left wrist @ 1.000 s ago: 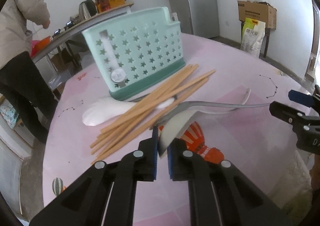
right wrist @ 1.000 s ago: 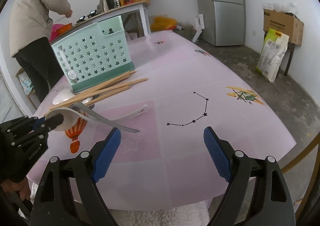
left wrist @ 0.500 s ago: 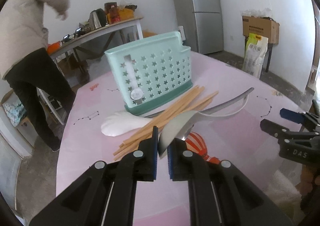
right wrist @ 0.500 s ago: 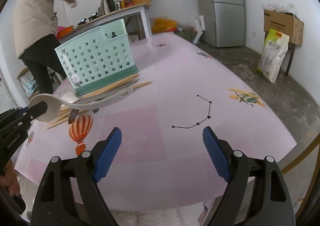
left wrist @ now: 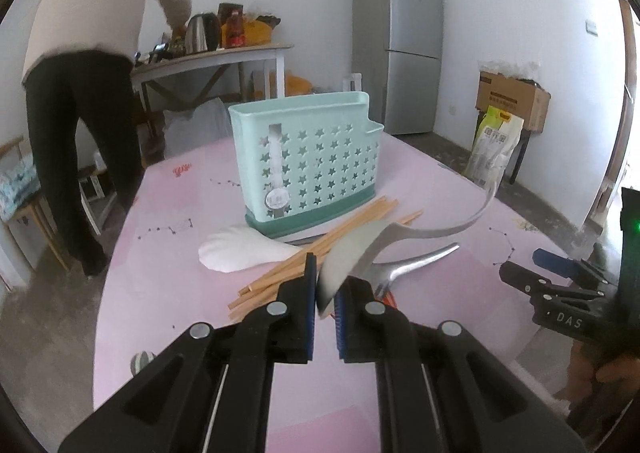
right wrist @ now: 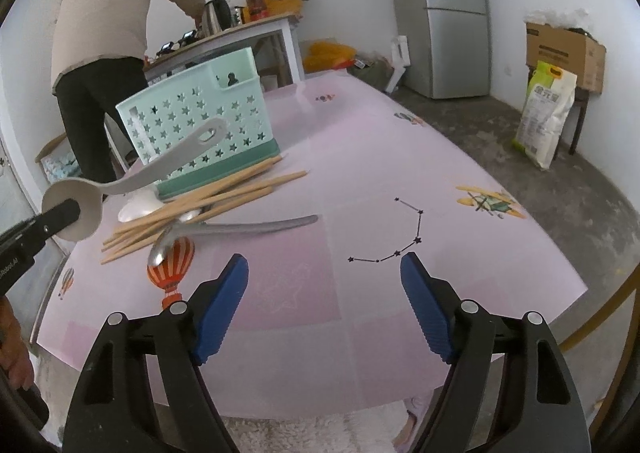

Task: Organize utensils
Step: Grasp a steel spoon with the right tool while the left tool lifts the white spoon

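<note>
The left gripper (left wrist: pixel 326 293) has its fingers (left wrist: pixel 308 285) pinched almost shut on the bowl of a grey ladle-shaped spoon (left wrist: pixel 360 249), which hangs clear of the table (left wrist: pixel 168 293) with its handle sweeping up and away toward the right; in the right wrist view the same spoon (right wrist: pixel 132 181) shows its slotted handle end in front of the mint caddy (right wrist: pixel 200 125). The step in hand looks like carrying this spoon to the caddy (left wrist: pixel 308 153), which stands upright on the far side of the heap. Because the grip is on the bowl and not the handle, the long handle can swing, so it seems wise to lift higher than the caddy's rim, tip the handle downward over the tall compartment and lower it gently, letting go only once the handle is inside. The rim's stepped lower corner on the right may be the easier entry. The chopsticks (left wrist: pixel 320 241) lie in a loose fan against the caddy's base, with a white spoon (left wrist: pixel 240 253) just beside them and a metal spoon (right wrist: pixel 224 229) under them; the hanging handle should pass above these. The right gripper (right wrist: pixel 324 293) hovers over bare table nearer the edge, its fingers (right wrist: pixel 224 293) wide apart but closing, nothing between them; it could steady the caddy
</note>
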The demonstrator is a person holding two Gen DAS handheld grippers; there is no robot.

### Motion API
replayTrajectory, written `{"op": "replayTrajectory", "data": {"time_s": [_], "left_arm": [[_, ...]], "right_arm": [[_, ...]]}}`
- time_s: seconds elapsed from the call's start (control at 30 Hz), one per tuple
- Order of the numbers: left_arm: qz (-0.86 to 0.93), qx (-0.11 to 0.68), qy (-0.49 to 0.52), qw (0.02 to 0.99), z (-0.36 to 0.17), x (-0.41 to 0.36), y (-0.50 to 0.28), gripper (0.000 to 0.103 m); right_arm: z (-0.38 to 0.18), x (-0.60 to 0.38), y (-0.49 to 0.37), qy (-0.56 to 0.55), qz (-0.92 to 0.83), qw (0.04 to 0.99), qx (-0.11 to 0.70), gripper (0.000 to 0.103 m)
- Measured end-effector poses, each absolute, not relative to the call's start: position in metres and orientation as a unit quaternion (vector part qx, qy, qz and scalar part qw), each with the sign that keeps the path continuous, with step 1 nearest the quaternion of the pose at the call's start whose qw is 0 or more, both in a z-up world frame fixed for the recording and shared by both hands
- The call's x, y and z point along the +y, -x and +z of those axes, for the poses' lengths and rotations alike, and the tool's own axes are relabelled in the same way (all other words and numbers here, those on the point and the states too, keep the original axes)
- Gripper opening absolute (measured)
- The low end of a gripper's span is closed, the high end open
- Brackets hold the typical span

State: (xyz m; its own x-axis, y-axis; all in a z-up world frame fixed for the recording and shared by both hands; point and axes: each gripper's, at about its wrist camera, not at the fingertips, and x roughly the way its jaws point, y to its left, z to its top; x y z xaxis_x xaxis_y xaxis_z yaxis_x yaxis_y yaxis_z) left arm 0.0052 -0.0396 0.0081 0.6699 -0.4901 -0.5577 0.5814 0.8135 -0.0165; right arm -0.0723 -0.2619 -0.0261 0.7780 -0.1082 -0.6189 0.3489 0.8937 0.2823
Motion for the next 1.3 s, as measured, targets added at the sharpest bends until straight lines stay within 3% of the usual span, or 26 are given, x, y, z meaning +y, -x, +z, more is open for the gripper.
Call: {"op": "replayTrajectory", "data": {"time_s": [0.17,0.53,0.7,1.0,1.17,1.3], "left_arm": [[-0.283,0.288,-0.068,0.912,0.005,-0.034,-0.006,0.005],[-0.266,0.289,-0.037,0.919,0.007,-0.018,-0.012,0.005],[-0.286,0.282,-0.033,0.915,0.011,-0.008,-0.012,0.005],[-0.411,0.341,0.026,0.845,0.010,0.002,-0.025,0.005],[-0.376,0.395,-0.047,0.837,-0.015,-0.022,-0.031,0.005],[-0.360,0.435,-0.032,0.824,-0.034,-0.026,-0.040,0.005]], "right_arm": [[-0.020,-0.251,0.074,-0.174,-0.095,0.934,0.296,0.068],[-0.004,-0.198,0.048,-0.074,0.014,0.954,0.289,0.044],[0.010,-0.212,0.051,-0.060,0.006,0.958,0.279,0.038],[0.039,-0.274,0.061,-0.109,-0.036,0.962,0.247,0.037],[0.030,-0.264,0.033,-0.070,0.040,0.954,0.289,0.038],[0.014,-0.246,0.010,-0.035,0.102,0.941,0.322,0.038]]}}
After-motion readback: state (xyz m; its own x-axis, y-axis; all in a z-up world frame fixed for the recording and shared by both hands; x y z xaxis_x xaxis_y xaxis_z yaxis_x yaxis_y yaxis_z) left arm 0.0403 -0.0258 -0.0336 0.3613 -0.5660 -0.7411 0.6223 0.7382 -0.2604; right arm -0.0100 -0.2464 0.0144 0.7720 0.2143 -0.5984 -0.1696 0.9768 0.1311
